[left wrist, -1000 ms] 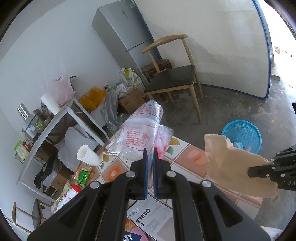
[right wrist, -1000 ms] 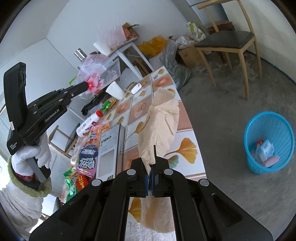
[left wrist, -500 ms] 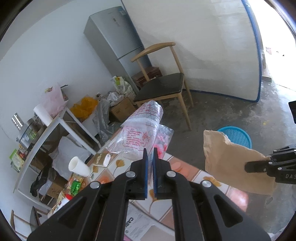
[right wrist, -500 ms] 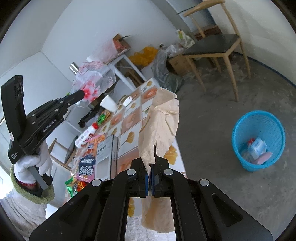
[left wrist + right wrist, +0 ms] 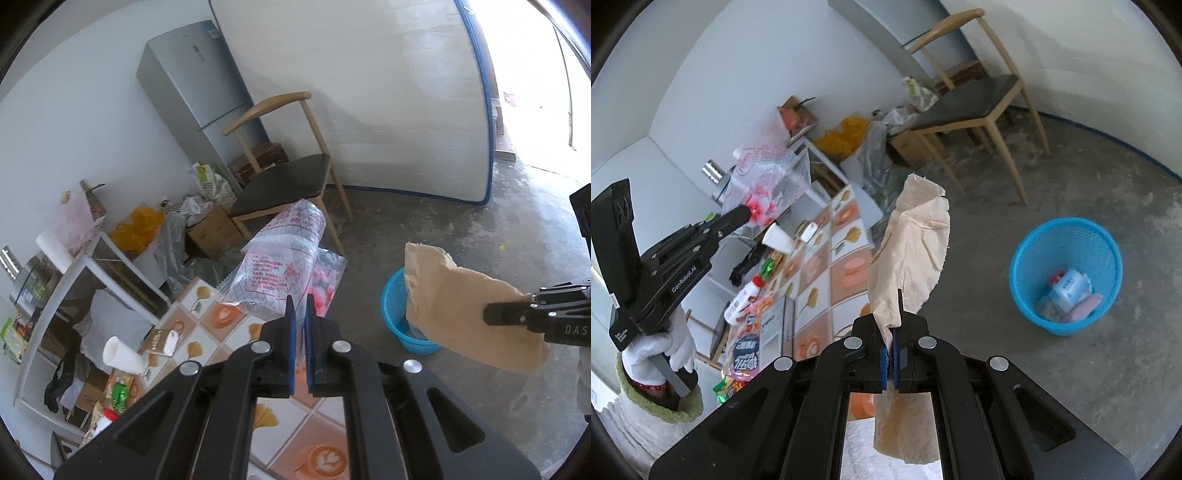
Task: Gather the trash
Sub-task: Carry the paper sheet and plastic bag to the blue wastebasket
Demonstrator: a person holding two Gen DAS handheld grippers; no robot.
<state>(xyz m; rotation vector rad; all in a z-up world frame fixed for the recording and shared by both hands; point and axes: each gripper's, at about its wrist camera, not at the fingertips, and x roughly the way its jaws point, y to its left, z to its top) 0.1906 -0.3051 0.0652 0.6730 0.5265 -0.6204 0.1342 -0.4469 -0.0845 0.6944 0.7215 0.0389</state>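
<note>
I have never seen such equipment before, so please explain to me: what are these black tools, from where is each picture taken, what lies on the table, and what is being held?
There is no robot arm here. A person holds one black two-finger clamp in each hand, and a wide-angle camera on each clamp looks forward along its fingers.

In the left camera's picture, the left gripper is shut on a clear plastic bag with red print. In the right camera's picture, the right gripper is shut on a crumpled brown paper. Each camera also sees the other clamp; the right one shows the person's white-gloved hand.

The tiled table holds a white paper cup, a small white bottle with a red cap, snack packets and a flat box.

On the floor stands a blue basket with some trash already inside.
</note>
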